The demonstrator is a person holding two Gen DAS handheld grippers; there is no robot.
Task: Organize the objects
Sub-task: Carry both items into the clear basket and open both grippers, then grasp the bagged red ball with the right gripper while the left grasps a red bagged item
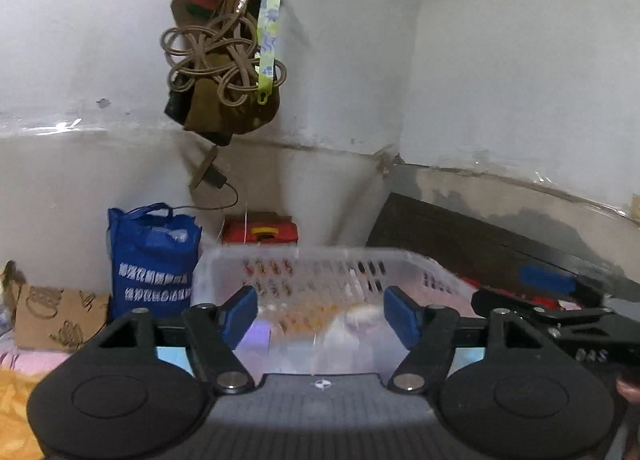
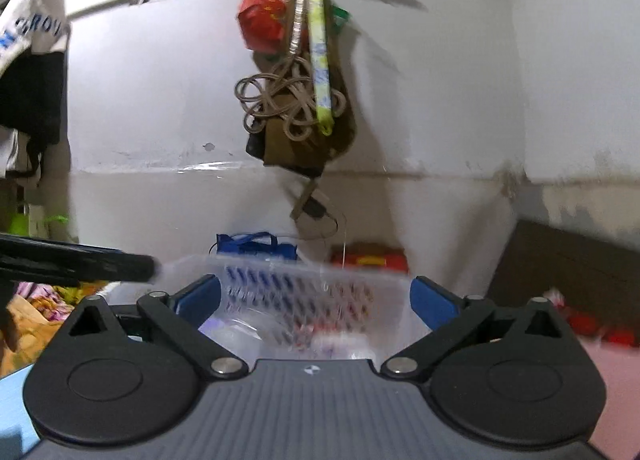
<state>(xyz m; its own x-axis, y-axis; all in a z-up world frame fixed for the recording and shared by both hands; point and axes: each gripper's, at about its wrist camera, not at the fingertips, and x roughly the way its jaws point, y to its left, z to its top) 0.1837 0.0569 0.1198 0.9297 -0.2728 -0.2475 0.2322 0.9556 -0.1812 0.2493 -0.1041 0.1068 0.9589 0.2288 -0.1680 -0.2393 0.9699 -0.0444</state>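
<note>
Both claws are standing spread apart and gripping nothing: the left gripper (image 1: 320, 318) and right gripper (image 2: 316, 302) are each framing the clear slotted basket (image 1: 312, 272) at twelve o'clock, probably freshly released. Beyond, a blue bag (image 1: 152, 260) is leaning against the wall.

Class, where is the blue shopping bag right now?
In the left wrist view the blue shopping bag stands left of centre against the wall, between the cardboard and the clear basket.
</note>
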